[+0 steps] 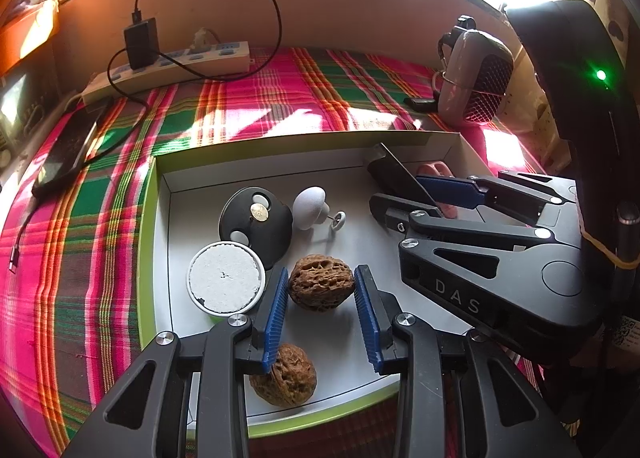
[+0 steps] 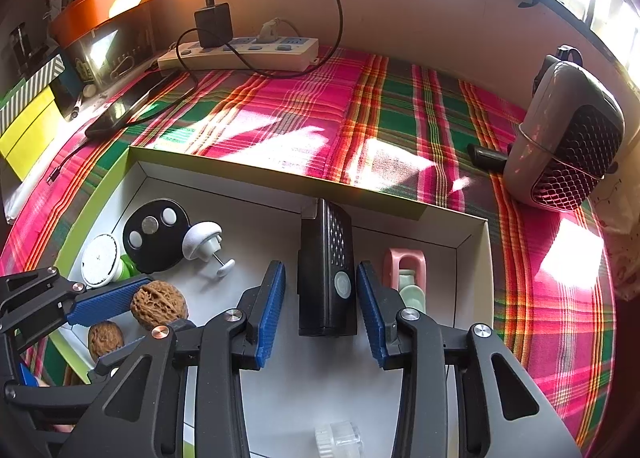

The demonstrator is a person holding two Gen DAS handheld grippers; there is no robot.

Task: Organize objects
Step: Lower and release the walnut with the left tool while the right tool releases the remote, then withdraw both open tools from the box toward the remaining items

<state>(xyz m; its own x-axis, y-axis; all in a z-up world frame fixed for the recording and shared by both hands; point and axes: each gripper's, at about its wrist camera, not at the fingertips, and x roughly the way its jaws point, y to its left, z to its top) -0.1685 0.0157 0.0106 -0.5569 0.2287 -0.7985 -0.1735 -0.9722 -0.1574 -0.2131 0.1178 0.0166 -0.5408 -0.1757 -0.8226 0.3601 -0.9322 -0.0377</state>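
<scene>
A white shallow box (image 1: 256, 162) (image 2: 472, 242) with a green rim lies on the plaid cloth. My left gripper (image 1: 321, 290) is open, its blue pads either side of a walnut (image 1: 321, 282) (image 2: 159, 304) without touching it. A second walnut (image 1: 286, 376) (image 2: 105, 339) lies nearer, under the left jaw. My right gripper (image 2: 321, 308) is open around a black remote-like device (image 2: 326, 282) (image 1: 394, 178) standing on edge in the box; the pads stand apart from it.
The box also holds a black disc with coins (image 1: 256, 220), a white round lid (image 1: 225, 278), a white mushroom-shaped knob (image 1: 310, 207), a pink and green clip (image 2: 406, 272) and a clear piece (image 2: 338, 440). A power strip (image 2: 240, 52), phone (image 2: 128, 106) and grey speaker (image 2: 564, 138) sit on the cloth.
</scene>
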